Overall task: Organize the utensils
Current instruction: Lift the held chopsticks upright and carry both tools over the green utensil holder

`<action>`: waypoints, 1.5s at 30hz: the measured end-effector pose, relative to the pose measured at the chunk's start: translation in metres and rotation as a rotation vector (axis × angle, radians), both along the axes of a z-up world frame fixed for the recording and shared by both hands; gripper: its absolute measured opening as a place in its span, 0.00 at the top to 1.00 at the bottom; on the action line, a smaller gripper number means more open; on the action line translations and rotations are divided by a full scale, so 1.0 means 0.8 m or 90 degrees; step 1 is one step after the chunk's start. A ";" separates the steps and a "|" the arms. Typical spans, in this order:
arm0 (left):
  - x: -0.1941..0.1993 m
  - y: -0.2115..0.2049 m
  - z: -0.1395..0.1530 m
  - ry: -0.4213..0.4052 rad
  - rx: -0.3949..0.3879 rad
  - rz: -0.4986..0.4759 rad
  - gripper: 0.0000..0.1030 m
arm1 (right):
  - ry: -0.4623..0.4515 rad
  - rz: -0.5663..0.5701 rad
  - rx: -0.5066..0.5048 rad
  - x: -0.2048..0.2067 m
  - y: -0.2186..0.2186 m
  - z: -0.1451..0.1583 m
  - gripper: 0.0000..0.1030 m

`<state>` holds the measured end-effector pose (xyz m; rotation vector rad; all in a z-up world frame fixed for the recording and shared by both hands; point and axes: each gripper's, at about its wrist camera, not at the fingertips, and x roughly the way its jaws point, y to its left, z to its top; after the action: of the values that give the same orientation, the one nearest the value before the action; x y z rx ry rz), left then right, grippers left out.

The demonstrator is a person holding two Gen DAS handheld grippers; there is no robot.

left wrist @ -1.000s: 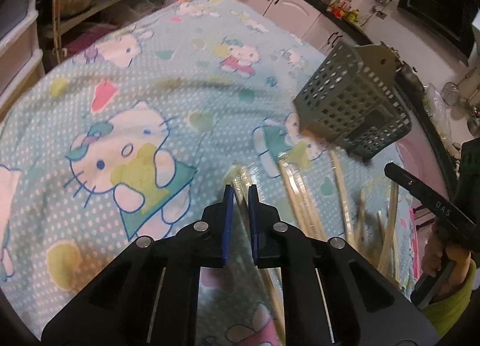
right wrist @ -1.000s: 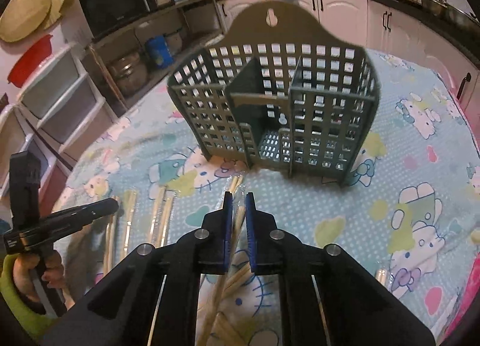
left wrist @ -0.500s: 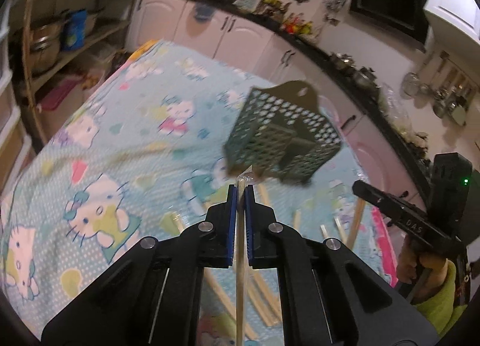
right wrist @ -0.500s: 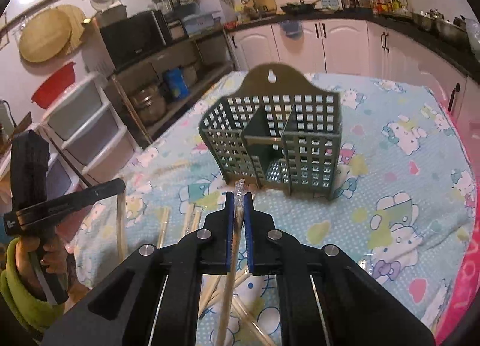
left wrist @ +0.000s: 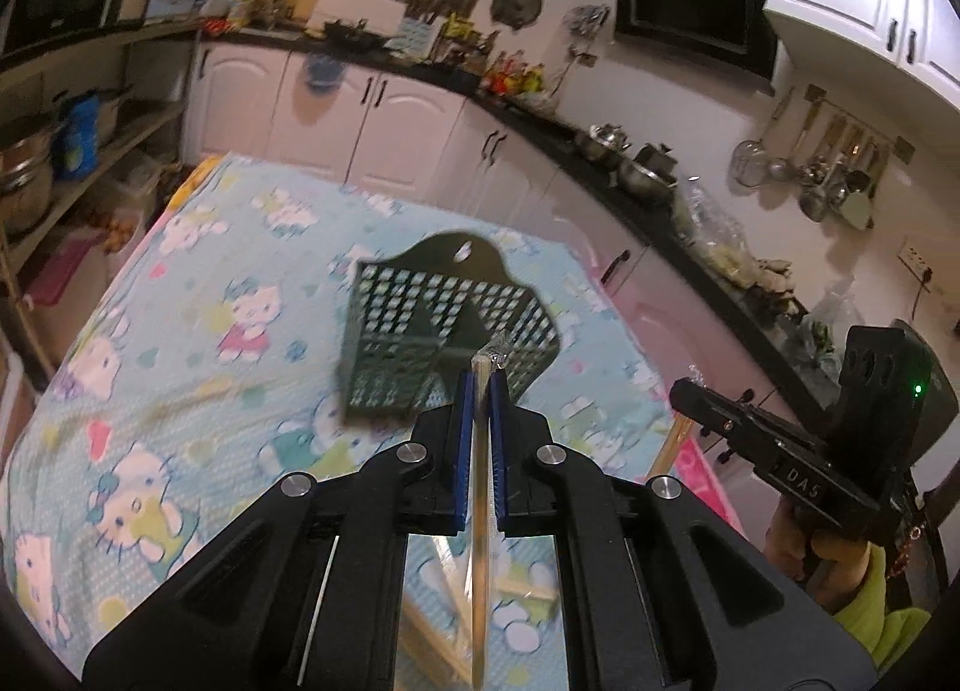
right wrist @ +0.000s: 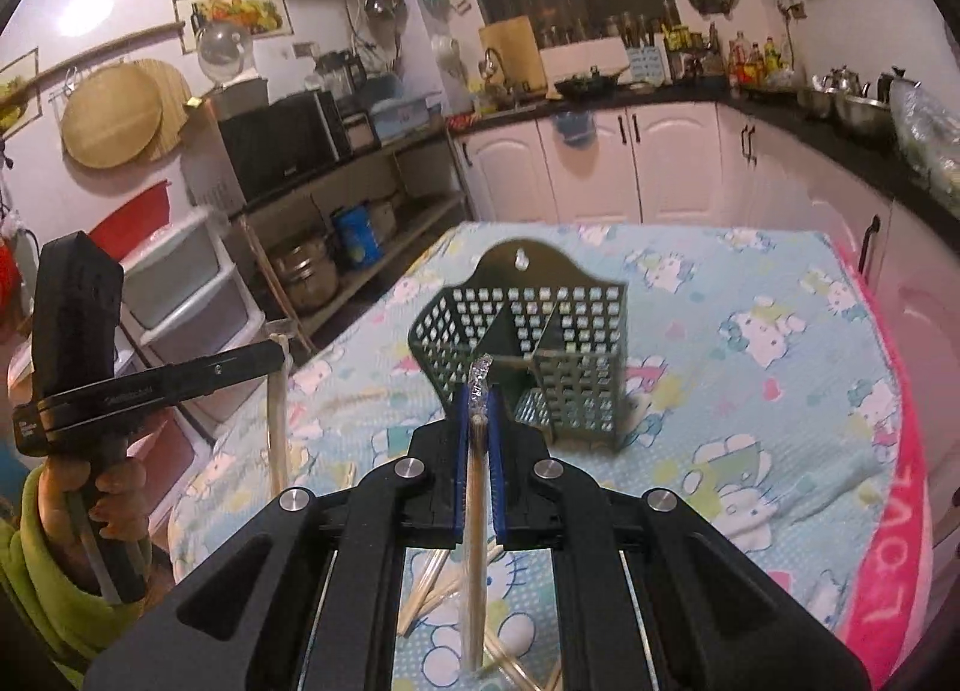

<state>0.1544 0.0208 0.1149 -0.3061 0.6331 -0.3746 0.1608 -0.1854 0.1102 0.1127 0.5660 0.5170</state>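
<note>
Kitchen cabinets and a dark counter ring the table, whose cartoon-cat cloth (right wrist: 750, 391) carries the green utensil caddy (right wrist: 540, 361) I use as my landmark. A second ago both tools sat low over the cloth just in front of the caddy, pinching at wrapped chopsticks lying there; now both have risen, and the caddy looks smaller and farther below. My left gripper (left wrist: 478, 385) is clenched on one wrapped chopstick pair (left wrist: 480, 481), lifted clear of the cloth, its crinkled tip showing against the caddy's front wall. My right gripper (right wrist: 478, 391) is likewise clamped on another wrapped pair (right wrist: 474, 511), its tip in front of the caddy's middle divider. More chopsticks (right wrist: 432, 583) lie loose on the cloth nearer me than the caddy. Its compartments look empty (the mesh floor shows through).
</note>
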 end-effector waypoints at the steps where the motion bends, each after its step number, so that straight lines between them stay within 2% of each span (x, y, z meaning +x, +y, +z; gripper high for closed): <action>1: 0.002 -0.003 0.006 -0.008 0.002 -0.003 0.99 | -0.005 -0.003 0.002 -0.001 -0.002 0.003 0.94; 12: 0.040 -0.020 0.063 -0.086 0.008 0.009 0.99 | -0.067 -0.042 0.037 0.010 -0.026 0.045 0.94; 19: 0.064 -0.016 0.103 -0.155 0.013 0.057 0.99 | -0.089 -0.054 0.053 0.030 -0.029 0.067 0.94; 28: 0.097 -0.009 0.125 -0.218 0.011 0.125 0.99 | -0.134 -0.082 0.060 0.060 -0.026 0.100 0.94; 35: 0.112 -0.009 0.128 -0.265 0.046 0.183 0.99 | -0.158 -0.109 0.072 0.094 -0.033 0.117 0.94; 45: 0.144 -0.004 0.087 -0.264 0.074 0.230 0.99 | -0.195 -0.138 0.079 0.136 -0.033 0.119 0.94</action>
<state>0.2696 0.0179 0.1843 -0.2163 0.1841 -0.0478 0.2695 -0.2114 0.2055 0.2058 0.2190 0.3487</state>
